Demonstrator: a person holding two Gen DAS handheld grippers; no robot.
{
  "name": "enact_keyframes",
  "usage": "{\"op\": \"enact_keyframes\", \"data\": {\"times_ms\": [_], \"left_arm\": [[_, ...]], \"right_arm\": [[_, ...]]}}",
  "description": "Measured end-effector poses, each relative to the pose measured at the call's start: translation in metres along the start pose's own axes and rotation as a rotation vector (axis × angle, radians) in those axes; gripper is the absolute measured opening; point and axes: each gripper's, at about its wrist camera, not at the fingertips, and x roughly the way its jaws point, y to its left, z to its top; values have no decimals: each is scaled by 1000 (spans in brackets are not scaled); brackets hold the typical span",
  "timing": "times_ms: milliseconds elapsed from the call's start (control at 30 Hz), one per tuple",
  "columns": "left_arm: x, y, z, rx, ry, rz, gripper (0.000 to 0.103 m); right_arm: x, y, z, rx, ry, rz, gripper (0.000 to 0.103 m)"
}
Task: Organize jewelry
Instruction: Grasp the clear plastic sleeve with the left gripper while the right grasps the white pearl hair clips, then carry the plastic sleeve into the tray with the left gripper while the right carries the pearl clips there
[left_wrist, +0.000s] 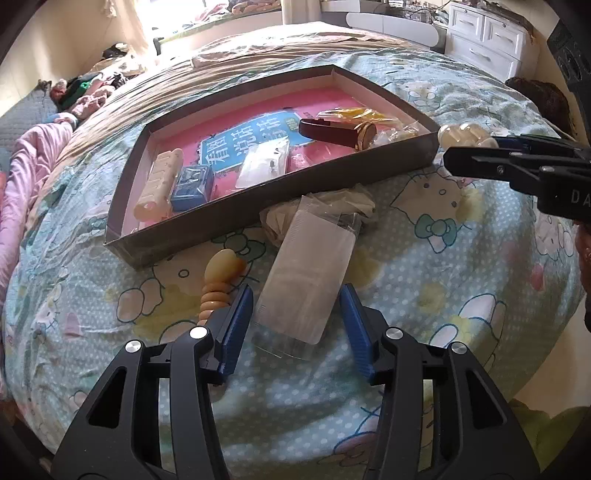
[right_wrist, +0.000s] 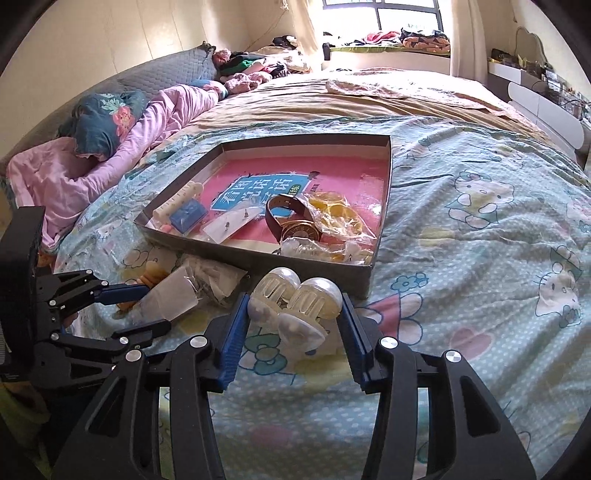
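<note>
A shallow grey tray (left_wrist: 258, 195) (right_wrist: 325, 267) with a pink printed bottom lies on the bed. In it are a brown-strapped gold watch (left_wrist: 332, 133) (right_wrist: 295, 225), yellow pieces in bags (right_wrist: 336, 218), a blue box (left_wrist: 192, 188) and a cream ribbed piece (left_wrist: 159, 184). My left gripper (left_wrist: 295, 291) (right_wrist: 147, 310) is open, low over the bed, with a clear flat pouch (left_wrist: 306, 280) lying between its blue pads. My right gripper (right_wrist: 294, 299) (left_wrist: 470, 149) is shut on a translucent cream clip (right_wrist: 295, 302) (left_wrist: 461, 133) with two ribbed domes, held above the bed by the tray's near corner.
An amber bead piece (left_wrist: 218, 280) lies just left of the pouch. Crumpled clear bags (left_wrist: 325, 206) (right_wrist: 214, 277) sit against the tray's front wall. A pink quilt (right_wrist: 110, 162) and pillows are at the left, white drawers (left_wrist: 487, 37) at the back right.
</note>
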Motion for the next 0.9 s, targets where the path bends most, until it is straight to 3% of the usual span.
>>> {"op": "enact_keyframes", "data": {"times_ms": [133,333,367,433,600,700,733,767,833,900], "left_arm": [[-2,-2,0,8,-14,13,40],[-29,14,1,-64,-78,-20,38],[-35,17,2,-79,-92,-26,32],[-43,24,4,-107,-111,-40,0],[-47,40,4,-157,-110,-49,0],[-44,49,-1,-194,-88,-93,0],[-42,52,-2,-209,-88,-102,5],[-40,53,-2,-217,-83,-110,24],[-36,50,-1,-205,-76,-93,42],[-31,43,1,-183,-65,-94,42]], "right_arm": [[-7,-2,5,3,-22,-2,46],[-18,-2,11,3,-50,0,46],[-19,-2,12,1,-53,1,46],[-21,-1,13,-3,-56,2,46],[-22,4,15,-14,-58,6,46],[-20,6,15,-18,-54,8,46],[-20,6,14,-18,-53,8,46],[-20,6,14,-19,-52,8,46],[-19,7,14,-18,-51,7,46],[-19,7,14,-21,-51,8,46]]}}
